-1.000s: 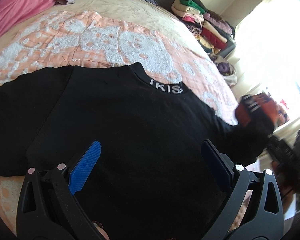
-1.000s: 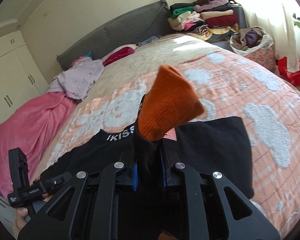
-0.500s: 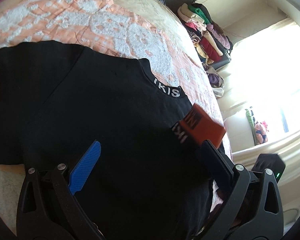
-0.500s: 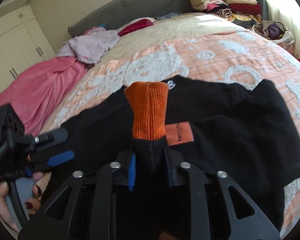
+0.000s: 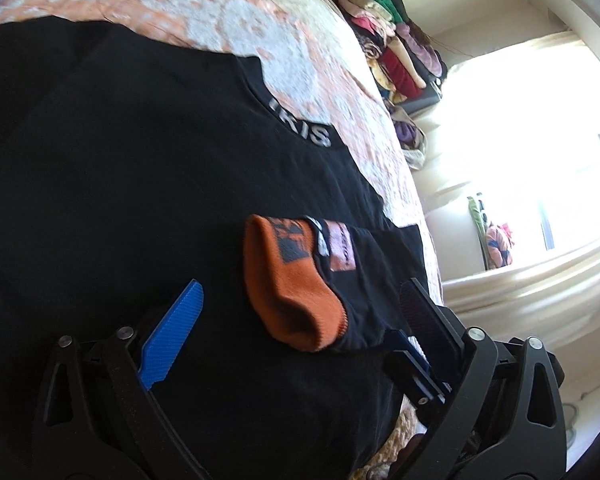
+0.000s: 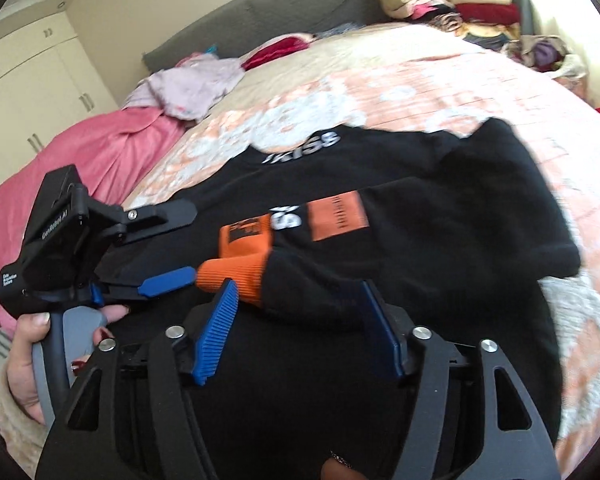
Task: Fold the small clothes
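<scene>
My black sweater (image 6: 340, 184) lies flat on the bed (image 6: 440, 76), sleeve folded across its chest. The orange cuff (image 6: 236, 272) is the landmark. My right tool (image 6: 300, 320) is spread wide just behind the cuff, gripping nothing. My left tool (image 6: 172, 248) is spread wide beside the cuff, gripping nothing.

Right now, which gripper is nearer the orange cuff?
Right. The right gripper, open, straddles the sleeve just behind the orange cuff. The left gripper, also open, sits at the cuff's other end, its blue fingertip just short of touching.
</scene>
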